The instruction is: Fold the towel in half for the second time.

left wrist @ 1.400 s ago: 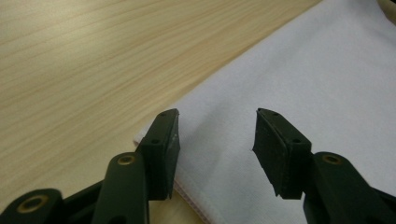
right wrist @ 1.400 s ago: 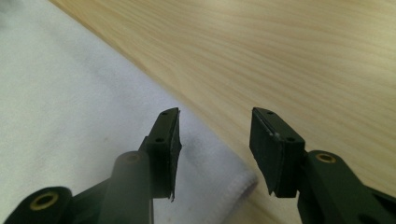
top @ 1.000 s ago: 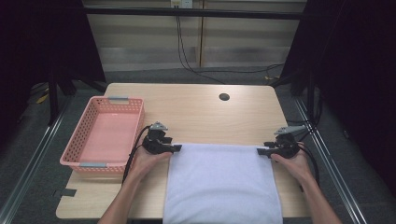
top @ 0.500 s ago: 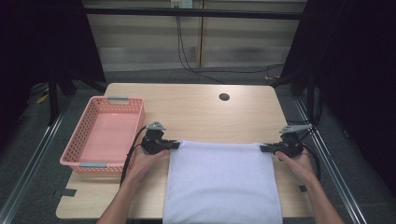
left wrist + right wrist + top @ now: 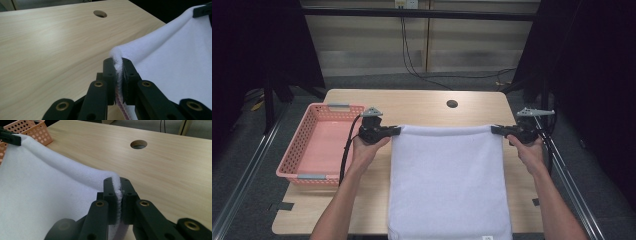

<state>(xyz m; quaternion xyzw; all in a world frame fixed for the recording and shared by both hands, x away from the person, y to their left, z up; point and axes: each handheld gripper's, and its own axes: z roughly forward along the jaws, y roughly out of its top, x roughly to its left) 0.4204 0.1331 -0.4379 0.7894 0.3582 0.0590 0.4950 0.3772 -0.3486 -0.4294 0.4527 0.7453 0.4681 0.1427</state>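
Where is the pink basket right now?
In the high view the pink basket sits on the table's left side, just left of the left gripper that pinches the white towel's corner.

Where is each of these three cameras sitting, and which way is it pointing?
High view: above the person's side, facing forward and down on the table; forearms and both claws show.
Left gripper view: rides the left claw, facing along its jaws.
Right gripper view: rides the right claw, likewise.
All share the white towel and the table's round hole.
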